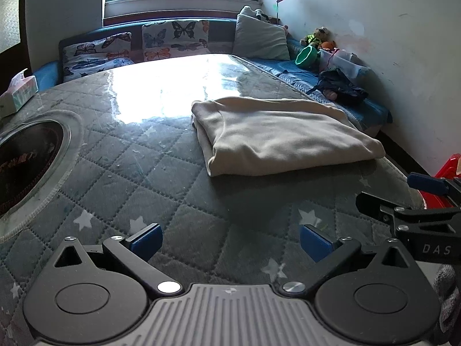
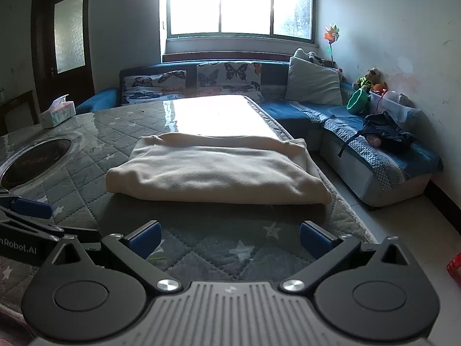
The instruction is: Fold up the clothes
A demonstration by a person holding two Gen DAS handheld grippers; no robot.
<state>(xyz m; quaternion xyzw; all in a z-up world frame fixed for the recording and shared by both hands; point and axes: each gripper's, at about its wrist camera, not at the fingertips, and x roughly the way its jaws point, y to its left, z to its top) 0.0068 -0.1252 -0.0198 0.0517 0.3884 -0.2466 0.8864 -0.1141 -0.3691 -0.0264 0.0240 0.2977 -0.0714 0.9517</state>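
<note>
Now both grippers — left [image 1: 230,240], right [image 2: 230,238] — gape wide, empty, near the folded cream garment [image 2: 213,170].

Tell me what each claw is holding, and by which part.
Nothing. The left claw and right claw are open, short of the folded cloth.

The folded cream fleece garment [image 2: 219,170] is plain, without print. It lies on a grey-green quilted table cover [image 2: 213,248] stitched in diamonds and dotted with white stars. The round insert near the table's left edge [image 1: 27,158] is dark, ringed in clear plastic. Both grippers, left gripper [image 1: 230,240] and right gripper [image 2: 230,238], are black with blue finger pads [image 2: 145,238]. The sofa cushions [image 2: 229,76] are white with black, blue and orange butterflies; the sofa [image 2: 291,109] is blue. The plastic bowl [image 2: 357,100] is green, the tissue box [image 2: 57,112] white and mint.
</note>
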